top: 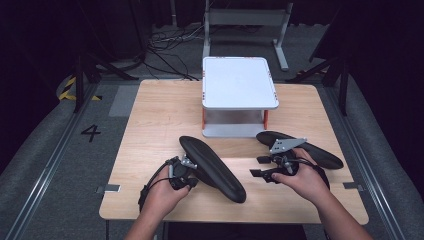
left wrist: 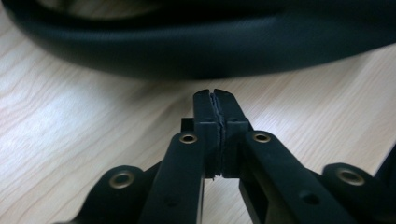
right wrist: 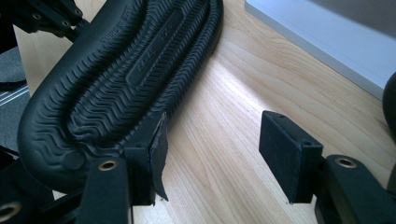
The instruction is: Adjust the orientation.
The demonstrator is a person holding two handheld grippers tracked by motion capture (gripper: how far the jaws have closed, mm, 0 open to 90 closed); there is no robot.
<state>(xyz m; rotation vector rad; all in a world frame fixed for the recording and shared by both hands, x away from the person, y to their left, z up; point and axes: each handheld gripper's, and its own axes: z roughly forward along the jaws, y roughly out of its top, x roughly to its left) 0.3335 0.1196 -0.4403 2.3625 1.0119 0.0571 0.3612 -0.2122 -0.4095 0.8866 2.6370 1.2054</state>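
Two black slippers lie on the wooden table (top: 150, 125). The left slipper (top: 212, 169) lies sole up, its ribbed sole (right wrist: 121, 79) clear in the right gripper view. My left gripper (top: 192, 183) is shut with nothing in it, and its tips (left wrist: 216, 100) stop just short of that slipper's rim (left wrist: 210, 46). My right gripper (top: 256, 167) stands open, pointing left at the same slipper's end, its gap (right wrist: 212, 140) over bare wood. Its left pad (right wrist: 156, 149) is at the sole's edge. The right slipper (top: 325, 155) is partly hidden behind my right hand.
A white two-level stand (top: 239, 82) with orange posts sits at the back middle of the table; its base edge (right wrist: 317, 37) shows in the right gripper view. Bare wood lies at the table's left and front. Dark floor, cables and frame legs surround the table.
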